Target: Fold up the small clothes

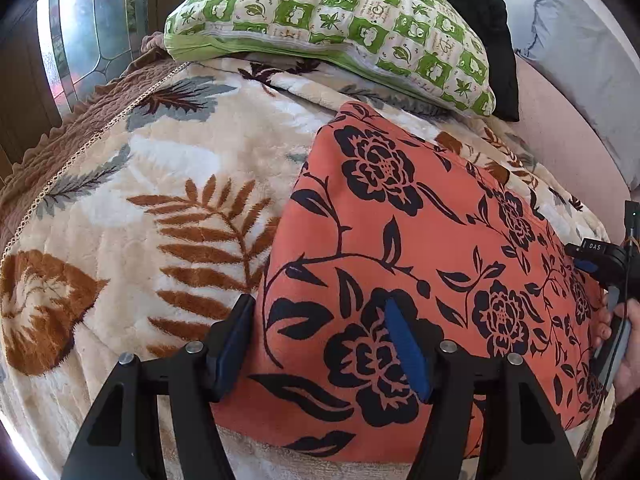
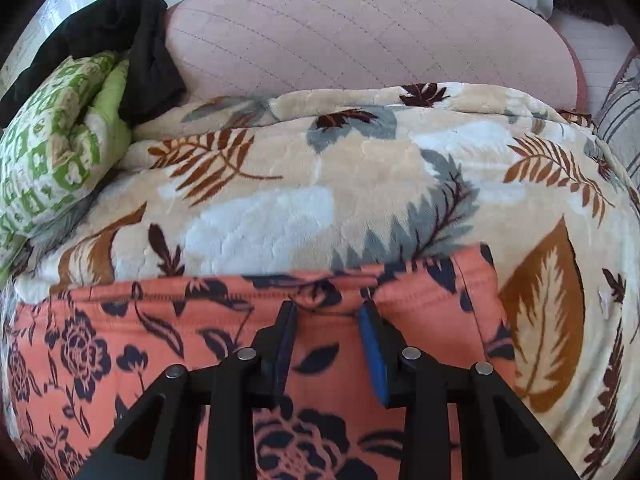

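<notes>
A plush cream blanket printed with brown and grey leaves (image 1: 132, 208) covers the bed. On it lies the folded coral-orange garment with black rose print (image 1: 420, 264), spread flat toward the near right side; in the right wrist view its stitched hem runs across just ahead of the fingers. Behind it sits a green-and-white checked quilted pillow (image 1: 332, 12), whose squares carry small lettering too fine to read, with a crumpled black cloth (image 1: 496, 40) against it and a pale pink quilted cushion (image 2: 360, 28) farther back. The right gripper (image 2: 330, 312), seen at the left wrist view's edge, bears a small label reading "DAS". The left gripper (image 1: 316, 320) stands wide apart, one finger beside the garment's left edge, the other over the fabric, holding nothing. The right gripper's jaws are partly apart above the garment, nothing between them.
</notes>
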`<action>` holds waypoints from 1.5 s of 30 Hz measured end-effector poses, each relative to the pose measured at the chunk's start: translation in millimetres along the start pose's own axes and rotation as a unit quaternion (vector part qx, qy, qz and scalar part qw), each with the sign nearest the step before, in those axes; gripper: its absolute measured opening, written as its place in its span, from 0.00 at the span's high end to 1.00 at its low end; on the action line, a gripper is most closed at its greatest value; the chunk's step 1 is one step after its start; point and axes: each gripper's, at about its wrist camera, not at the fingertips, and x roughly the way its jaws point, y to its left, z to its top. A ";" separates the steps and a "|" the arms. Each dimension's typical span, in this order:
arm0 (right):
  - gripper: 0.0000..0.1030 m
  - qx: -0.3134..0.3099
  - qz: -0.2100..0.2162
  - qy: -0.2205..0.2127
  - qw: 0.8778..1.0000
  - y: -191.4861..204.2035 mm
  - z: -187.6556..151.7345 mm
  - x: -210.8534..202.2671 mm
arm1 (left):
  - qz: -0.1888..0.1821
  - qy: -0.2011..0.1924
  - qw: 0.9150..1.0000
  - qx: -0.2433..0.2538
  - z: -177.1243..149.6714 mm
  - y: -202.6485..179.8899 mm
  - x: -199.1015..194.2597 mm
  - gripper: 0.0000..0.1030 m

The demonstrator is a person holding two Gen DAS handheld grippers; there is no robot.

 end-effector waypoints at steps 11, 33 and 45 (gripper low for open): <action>0.65 -0.029 0.097 -0.050 0.994 -0.7 -57.2 -81.2 | 0.020 -0.006 0.999 0.050 -4.7 -10.3 -10.4 0.35; 0.64 -0.067 0.169 -0.034 0.983 7.5 -188.2 -147.5 | 0.048 0.001 0.999 0.001 -50.0 70.2 -60.0 0.29; 0.64 -0.066 0.202 0.035 0.977 41.9 -198.9 -112.2 | -0.103 0.026 0.988 -0.108 -47.4 48.9 -29.4 0.36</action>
